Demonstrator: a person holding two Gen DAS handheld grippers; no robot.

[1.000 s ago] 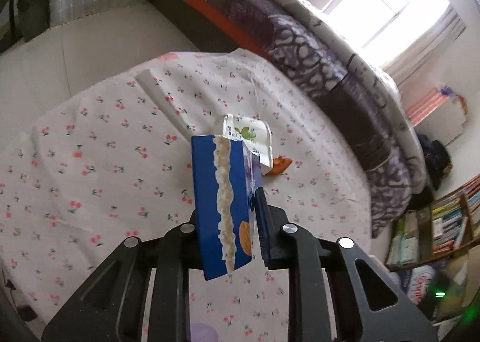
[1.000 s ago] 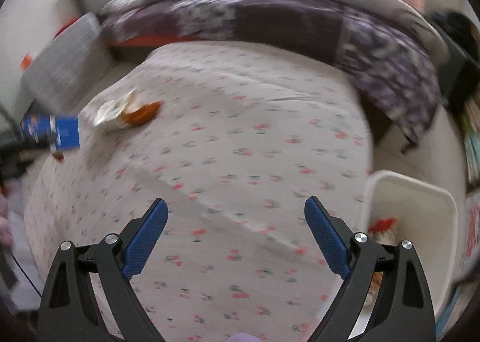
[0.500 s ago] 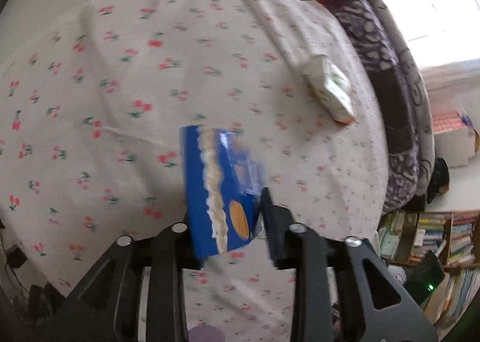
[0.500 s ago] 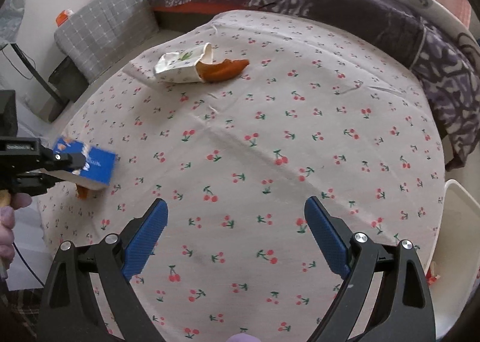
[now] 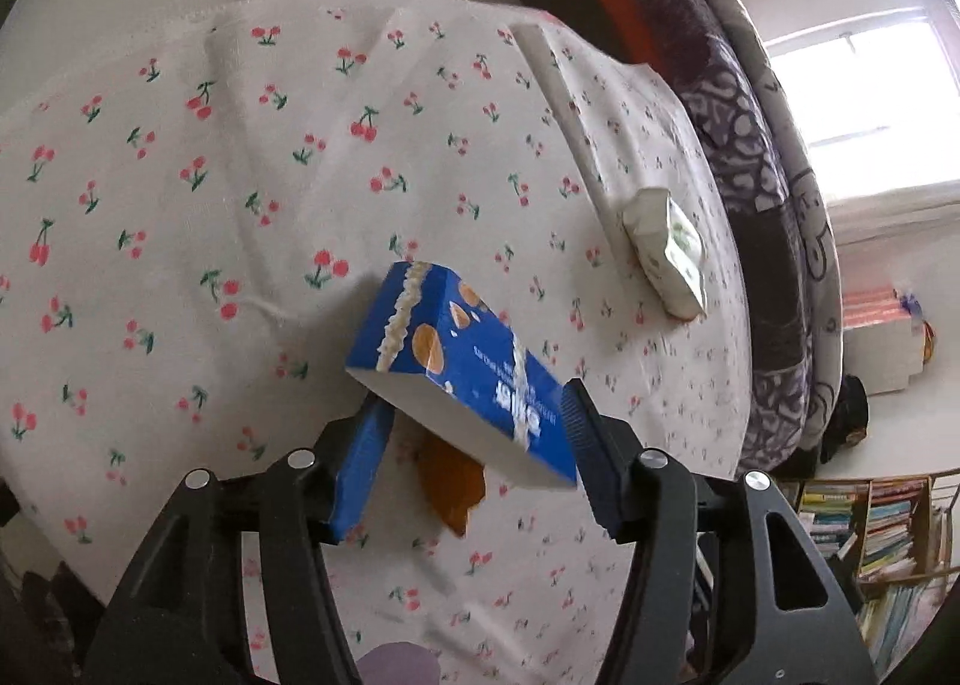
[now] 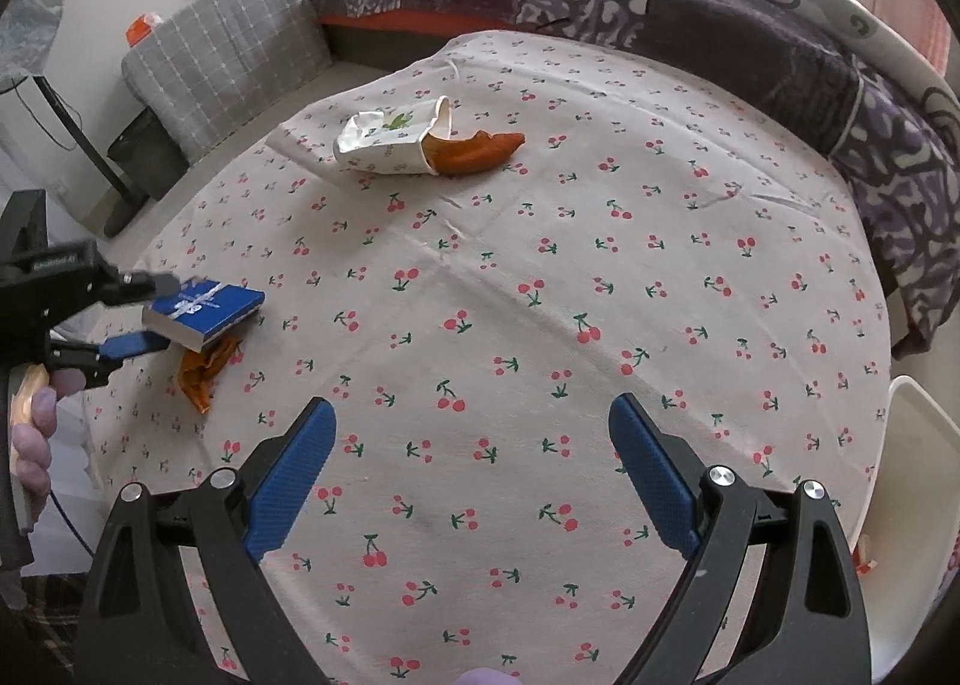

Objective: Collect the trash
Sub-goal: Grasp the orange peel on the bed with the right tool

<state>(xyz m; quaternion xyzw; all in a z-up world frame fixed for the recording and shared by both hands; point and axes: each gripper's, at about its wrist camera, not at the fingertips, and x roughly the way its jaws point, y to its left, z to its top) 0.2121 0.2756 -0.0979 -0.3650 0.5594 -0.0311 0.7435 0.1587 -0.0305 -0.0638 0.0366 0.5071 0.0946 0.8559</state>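
A blue snack box [image 5: 462, 373] lies tilted between the fingers of my left gripper [image 5: 474, 445], whose jaws stand apart; the box rests over an orange wrapper [image 5: 450, 484] on the cherry-print tablecloth [image 5: 240, 175]. In the right wrist view the box [image 6: 204, 310] and the orange wrapper [image 6: 204, 370] sit at the table's left edge, by the left gripper [image 6: 144, 316]. A white floral packet [image 6: 390, 141] with an orange wrapper [image 6: 477, 150] lies at the far side; the packet also shows in the left wrist view [image 5: 666, 253]. My right gripper [image 6: 471, 472] is open and empty above the table's near part.
A white bin [image 6: 912, 505] stands at the right edge of the table. A bed with a purple patterned quilt [image 6: 660, 6] runs behind the table. A grey checked cushion [image 6: 222, 66] is at the far left. Bookshelves [image 5: 870, 535] are at the right.
My left gripper has opened and the blue box has tipped from upright to tilted, down onto the table's edge. The right gripper has stayed open and moved closer over the table.
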